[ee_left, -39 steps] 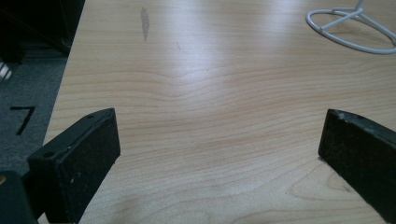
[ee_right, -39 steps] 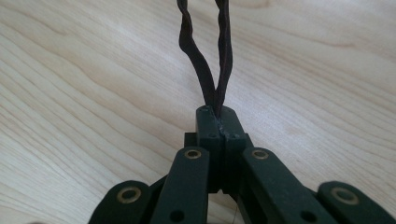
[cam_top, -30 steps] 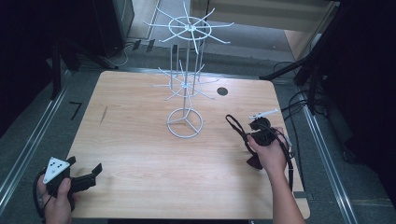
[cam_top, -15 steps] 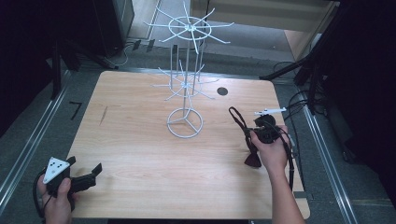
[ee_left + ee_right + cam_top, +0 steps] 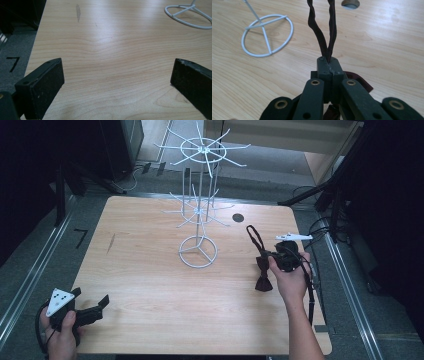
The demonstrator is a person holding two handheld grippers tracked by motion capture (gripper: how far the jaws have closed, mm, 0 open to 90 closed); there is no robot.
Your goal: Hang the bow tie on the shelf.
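Note:
A dark maroon bow tie (image 5: 262, 281) hangs from my right gripper (image 5: 274, 256), just above the right side of the wooden table (image 5: 150, 270). In the right gripper view my right gripper (image 5: 329, 60) is shut on the tie's two strap strands (image 5: 322, 37), which loop away ahead. The bow's cloth (image 5: 362, 81) shows under the jaws. A white wire display stand (image 5: 200, 215) rises mid-table, its ring base (image 5: 265, 35) left of that gripper. My left gripper (image 5: 92, 299) rests at the table's near-left corner, and in its own view the left gripper (image 5: 117, 80) is open with bare wood between the jaws.
A round cable hole (image 5: 238, 217) lies in the tabletop behind the right gripper. The stand's base ring (image 5: 190, 15) lies far ahead of the left jaws. Metal floor rails (image 5: 30, 270) run along both table sides, and cables (image 5: 320, 227) lie at the right.
My right gripper has shifted slightly to the right with the bow tie, and the strap loop has swung with it. The left gripper has stayed put.

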